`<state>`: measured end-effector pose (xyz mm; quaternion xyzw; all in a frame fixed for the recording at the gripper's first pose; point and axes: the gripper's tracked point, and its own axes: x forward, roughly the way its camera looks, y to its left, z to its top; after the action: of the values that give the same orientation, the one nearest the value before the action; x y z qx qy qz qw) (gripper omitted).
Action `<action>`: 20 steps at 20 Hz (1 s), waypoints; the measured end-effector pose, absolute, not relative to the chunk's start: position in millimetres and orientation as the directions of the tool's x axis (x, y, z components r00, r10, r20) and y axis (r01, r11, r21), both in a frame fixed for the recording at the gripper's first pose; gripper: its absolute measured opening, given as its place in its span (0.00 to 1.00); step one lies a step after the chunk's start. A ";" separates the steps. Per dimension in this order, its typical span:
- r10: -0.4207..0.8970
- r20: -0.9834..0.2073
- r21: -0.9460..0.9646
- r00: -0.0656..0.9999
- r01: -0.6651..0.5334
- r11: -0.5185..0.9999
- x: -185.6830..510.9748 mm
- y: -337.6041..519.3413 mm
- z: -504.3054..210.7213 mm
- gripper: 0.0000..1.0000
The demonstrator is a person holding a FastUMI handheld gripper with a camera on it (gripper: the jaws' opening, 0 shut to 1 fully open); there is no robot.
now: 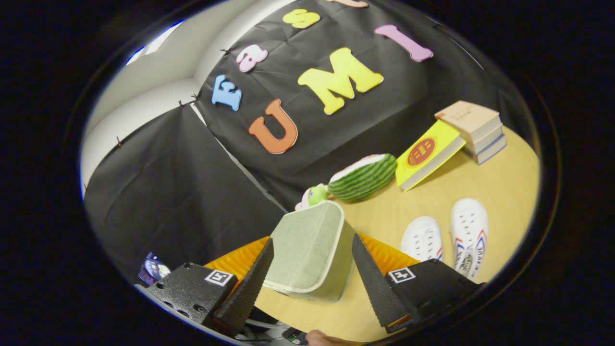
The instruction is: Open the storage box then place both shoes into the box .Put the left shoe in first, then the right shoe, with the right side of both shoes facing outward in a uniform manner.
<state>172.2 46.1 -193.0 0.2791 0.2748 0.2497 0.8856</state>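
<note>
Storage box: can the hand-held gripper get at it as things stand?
Probably yes. The storage box sits between the open fingers of the hand-held gripper, nothing lying between them; the two shoes lie off to the side on the table.

Storage box (312,250): sat on the table (504,192) at lower centre of the frame, between your gripper (312,266) fingers, which stood spread apart.
Shoes (447,238): lay side by side to the right of the box.
Plush watermelon (362,177): lay behind the box, centre right.
Leaning book (427,154): rested against the book stack (475,129), upper right.
</note>
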 end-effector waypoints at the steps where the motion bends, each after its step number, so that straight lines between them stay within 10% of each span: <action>1: 0.610 -0.365 0.647 0.703 -0.280 0.709 182.4 48.4 -204.4 1.00; 20: 0.978 -0.173 0.984 0.118 -0.027 0.178 240.6 131.9 -279.1 0.93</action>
<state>240.6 131.9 -279.1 0.4723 0.5030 0.4336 0.5795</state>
